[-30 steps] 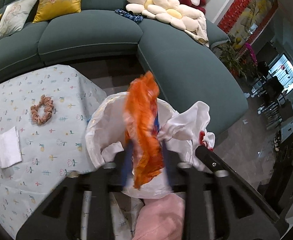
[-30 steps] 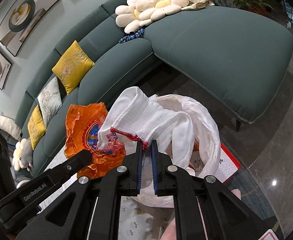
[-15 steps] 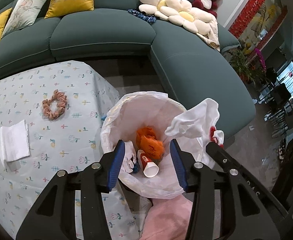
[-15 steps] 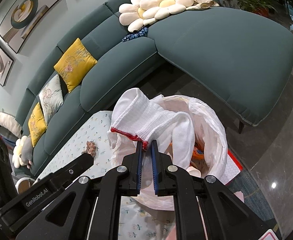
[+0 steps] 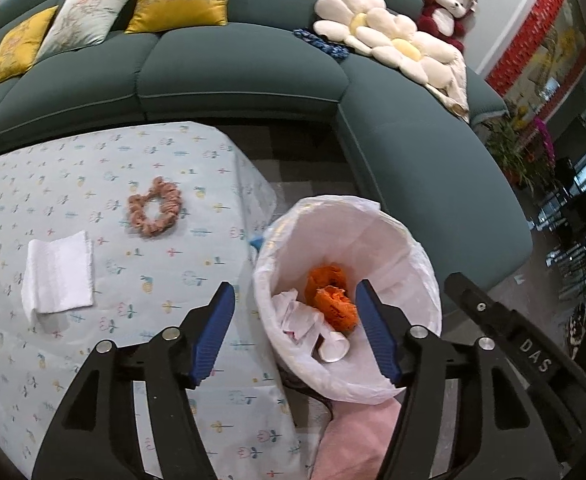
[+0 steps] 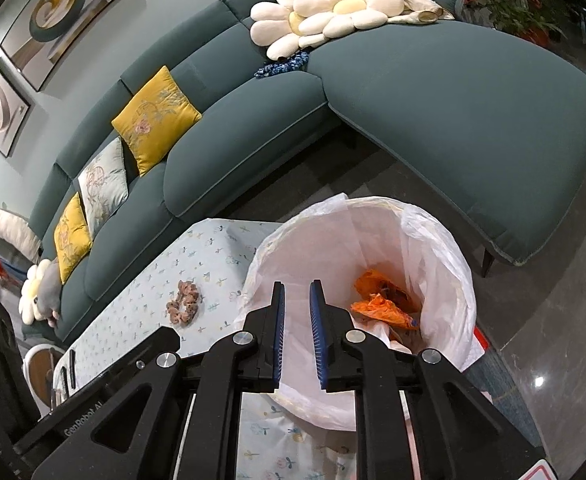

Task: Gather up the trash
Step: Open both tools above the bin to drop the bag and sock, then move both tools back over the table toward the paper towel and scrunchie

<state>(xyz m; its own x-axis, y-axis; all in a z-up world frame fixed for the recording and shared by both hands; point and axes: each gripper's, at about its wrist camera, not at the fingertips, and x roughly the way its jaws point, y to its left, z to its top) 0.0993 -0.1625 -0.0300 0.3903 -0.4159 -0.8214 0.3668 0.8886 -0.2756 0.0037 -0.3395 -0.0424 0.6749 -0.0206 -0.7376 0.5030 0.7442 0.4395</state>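
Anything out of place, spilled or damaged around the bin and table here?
Nothing spilled: the orange wrapper, crumpled paper and cup lie inside the lined bin. A pink scrunchie and folded white cloth remain on the table.

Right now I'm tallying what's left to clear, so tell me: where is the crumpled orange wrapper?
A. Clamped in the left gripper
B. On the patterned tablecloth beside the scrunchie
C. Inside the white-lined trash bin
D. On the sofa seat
C: the orange wrapper lies at the bottom of the white-lined trash bin among crumpled paper, with no gripper holding it.
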